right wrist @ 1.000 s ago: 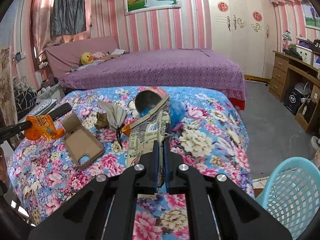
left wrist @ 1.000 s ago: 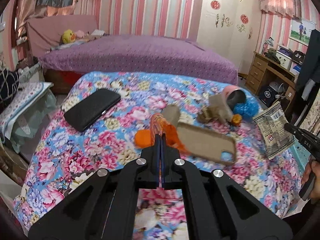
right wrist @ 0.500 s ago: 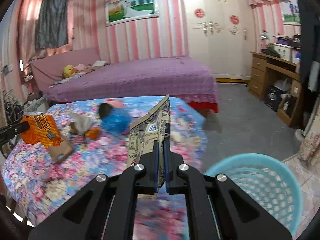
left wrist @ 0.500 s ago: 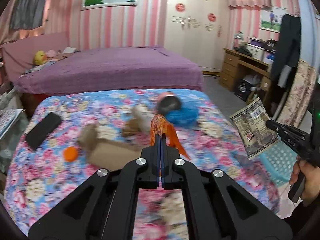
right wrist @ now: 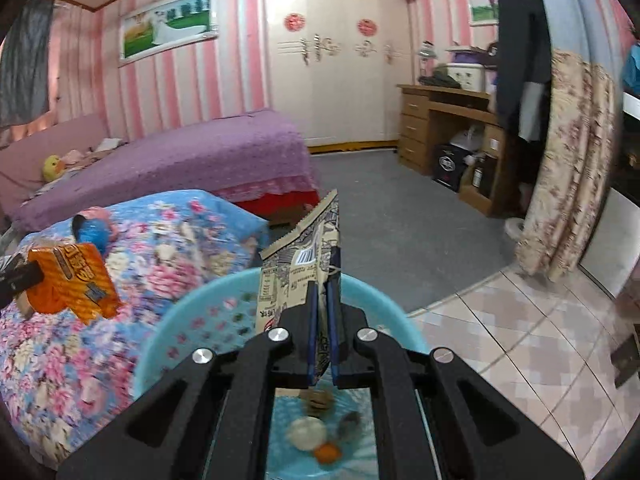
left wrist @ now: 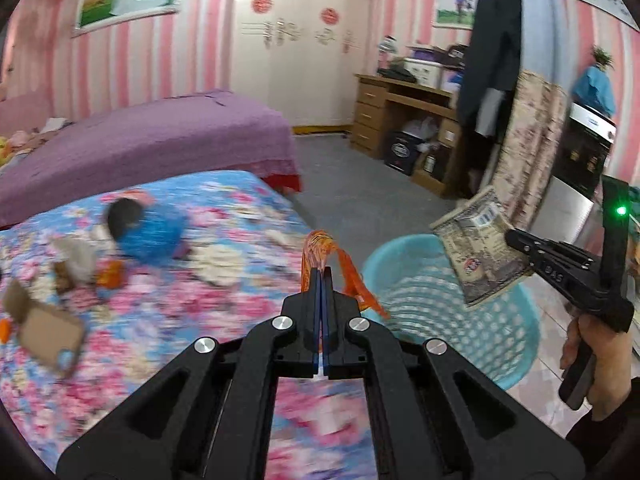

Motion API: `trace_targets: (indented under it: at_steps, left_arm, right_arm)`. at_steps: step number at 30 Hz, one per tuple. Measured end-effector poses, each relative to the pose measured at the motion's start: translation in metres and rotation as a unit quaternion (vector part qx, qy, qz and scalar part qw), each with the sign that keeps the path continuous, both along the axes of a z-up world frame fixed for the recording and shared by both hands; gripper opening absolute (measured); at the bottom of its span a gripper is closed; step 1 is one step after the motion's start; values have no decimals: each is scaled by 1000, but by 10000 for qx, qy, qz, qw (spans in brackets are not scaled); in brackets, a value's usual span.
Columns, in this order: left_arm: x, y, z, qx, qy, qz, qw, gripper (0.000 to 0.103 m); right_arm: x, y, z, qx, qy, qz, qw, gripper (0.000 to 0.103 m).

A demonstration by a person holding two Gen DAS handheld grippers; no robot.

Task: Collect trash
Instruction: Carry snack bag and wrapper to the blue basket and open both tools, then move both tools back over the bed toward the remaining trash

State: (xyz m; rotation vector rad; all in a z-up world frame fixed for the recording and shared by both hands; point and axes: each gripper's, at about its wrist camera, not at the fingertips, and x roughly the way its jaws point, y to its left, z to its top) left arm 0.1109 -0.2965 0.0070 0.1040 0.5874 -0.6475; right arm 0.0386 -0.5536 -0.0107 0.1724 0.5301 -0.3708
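The right gripper (right wrist: 322, 300) pinches a beige printed snack bag (right wrist: 298, 264) above the blue basket (right wrist: 192, 312); the bag carries a barcode and small print too fine to read. The left gripper (left wrist: 322, 276) is pressed tight on an orange wrapper (right wrist: 74, 280) over the floral bed (left wrist: 180, 300), its large characters blurred. Small scraps (right wrist: 316, 436) lie in the basket's bottom. A brown card box (left wrist: 48, 332) and blue ball (left wrist: 154, 234) lie on the bed.

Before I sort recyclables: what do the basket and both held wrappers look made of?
Basket: light blue moulded plastic, perforated walls. Orange wrapper: glossy printed film, probably plastic, creased. Beige wrapper: matte, paper-like print with a zigzag-cut edge, possibly laminated.
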Motion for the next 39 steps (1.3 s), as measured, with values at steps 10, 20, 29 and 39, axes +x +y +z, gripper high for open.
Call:
trace_targets:
  at_steps: [10, 20, 29, 39]
  left_arm:
    - [-6, -83, -26, 0, 301, -568, 9979, 0]
    - [2, -80, -30, 332, 14, -91, 9994, 83]
    - [24, 3, -6, 238, -259, 721, 9968, 95]
    - [37, 113, 28, 117, -401, 1443, 9887, 97]
  right_arm:
    - [-20, -33, -11, -150, 329, -297, 9989, 5]
    - [-21, -37, -16, 44, 261, -305, 9992, 5]
    - [0, -17, -21, 163, 425, -200, 9988, 55]
    - [11, 26, 10, 4, -118, -334, 9994, 95]
